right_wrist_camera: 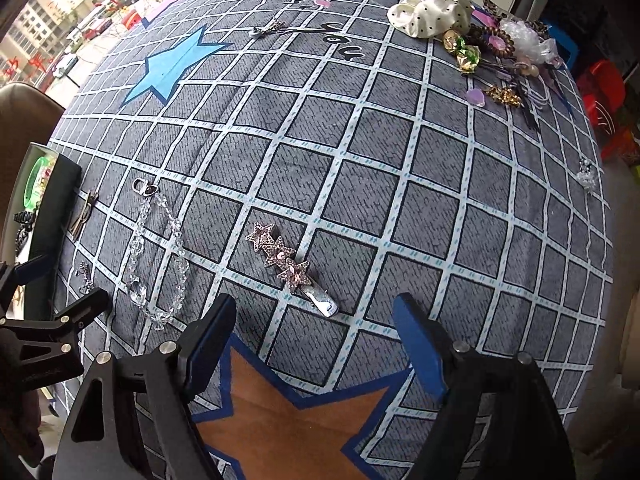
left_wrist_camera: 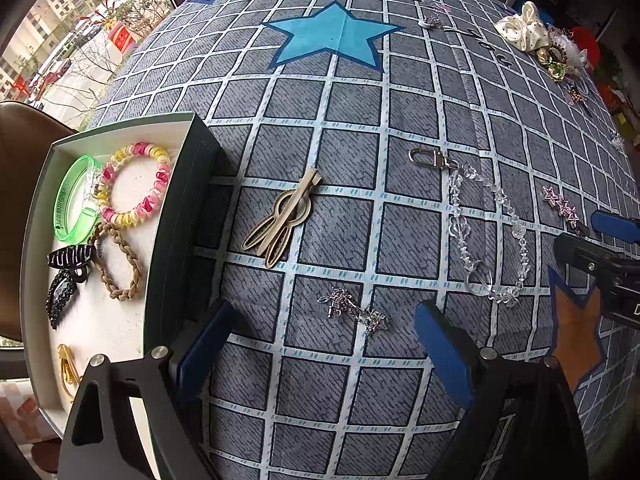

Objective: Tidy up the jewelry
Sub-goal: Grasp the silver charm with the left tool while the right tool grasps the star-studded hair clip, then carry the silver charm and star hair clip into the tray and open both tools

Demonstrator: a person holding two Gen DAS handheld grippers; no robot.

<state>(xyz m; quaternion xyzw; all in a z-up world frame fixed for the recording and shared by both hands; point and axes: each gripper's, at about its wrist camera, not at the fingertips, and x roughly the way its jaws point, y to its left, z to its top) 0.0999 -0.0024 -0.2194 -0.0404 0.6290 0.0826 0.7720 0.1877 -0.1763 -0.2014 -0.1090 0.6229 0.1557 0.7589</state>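
- Jewelry lies spread on a grey checked cloth [left_wrist_camera: 352, 240] with printed stars, and part of it is already in a box [left_wrist_camera: 176, 216] at the left edge.
- Inside the box I see a green bangle [left_wrist_camera: 72, 204], a pink and yellow spiral bracelet [left_wrist_camera: 134, 184], a braided brown hair tie [left_wrist_camera: 120, 264], a black claw clip [left_wrist_camera: 72, 258] and a gold clip [left_wrist_camera: 66, 364].
- Just beside the box wall, on the cloth, lies a beige hair clip [left_wrist_camera: 282, 216].
- The left gripper [left_wrist_camera: 320, 340] points down at the cloth with its fingers released and wide apart; a small silver charm [left_wrist_camera: 354, 310] lies between them, and neither pad touches it.
- A clear bead chain [left_wrist_camera: 484, 236] with a metal clasp lies to the right of this charm.
- The right gripper [right_wrist_camera: 316, 332] is also spread open and holds nothing; a star hair clip [right_wrist_camera: 290, 266] with pink stones lies just in front of the gap between its fingers, apart from both pads.
- At the far right corner of the cloth is a heap: a cream dotted scrunchie [right_wrist_camera: 432, 14], green stone pieces [right_wrist_camera: 464, 52] and other small items that I cannot tell apart.
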